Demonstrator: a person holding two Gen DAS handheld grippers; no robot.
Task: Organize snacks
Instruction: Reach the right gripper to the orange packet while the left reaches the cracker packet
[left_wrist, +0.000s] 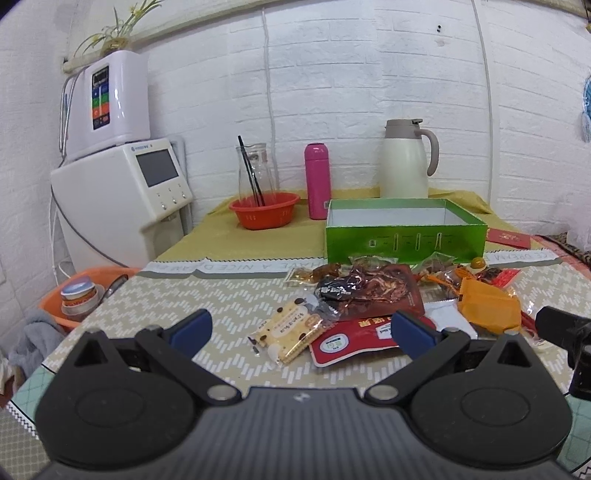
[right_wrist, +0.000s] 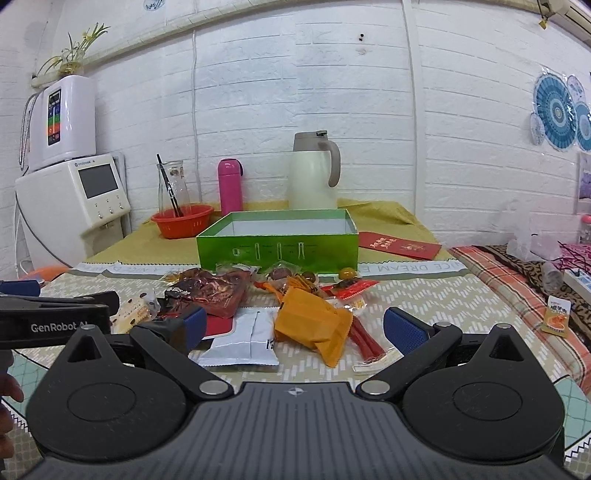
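Bright even indoor light, soft shadows, strong fisheye bending, dark corners.

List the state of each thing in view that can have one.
left gripper: jaws open, empty
right gripper: jaws open, empty
green box: lid off, looks empty
white thermal jug: upright, lid shut
pink flask: upright, capped
orange snack packet: lying sealed in the pile

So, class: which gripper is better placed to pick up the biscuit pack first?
Probably left. The biscuit pack lies straight ahead between the open left gripper fingers; the right gripper faces the orange packet.
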